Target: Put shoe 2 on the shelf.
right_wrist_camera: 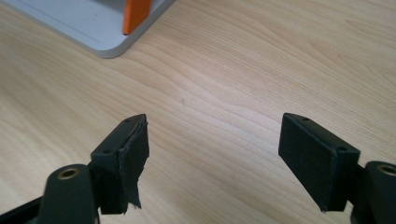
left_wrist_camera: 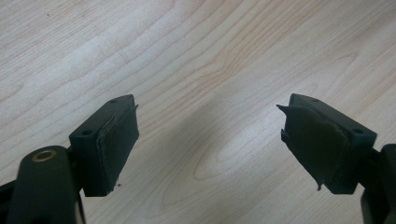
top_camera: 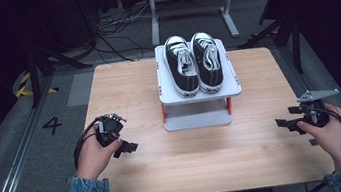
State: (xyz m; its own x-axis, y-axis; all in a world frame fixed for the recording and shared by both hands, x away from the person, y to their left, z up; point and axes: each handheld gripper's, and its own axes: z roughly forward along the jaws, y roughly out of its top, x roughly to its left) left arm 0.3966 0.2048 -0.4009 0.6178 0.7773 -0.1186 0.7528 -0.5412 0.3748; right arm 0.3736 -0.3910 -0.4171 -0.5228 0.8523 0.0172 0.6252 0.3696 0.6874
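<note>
rack [right_wrist_camera: 100, 28] cut off by top edge in right gripper view; shoe [top_camera: 180, 66] labels too small to read.

**Both grippers held low, jaws wide**

The left hand [top_camera: 95, 154] sits at about 8 o'clock in the high view, wrapped round the left gripper [top_camera: 126, 146], whose jaws point toward 3 o'clock. The right hand [top_camera: 329, 130] sits at about 4 o'clock, gripping the right gripper [top_camera: 283, 123], which points toward 9 o'clock. In each gripper view the 2 jaws stand far apart with nothing between them. Denim sleeves cover both forearms.
</note>
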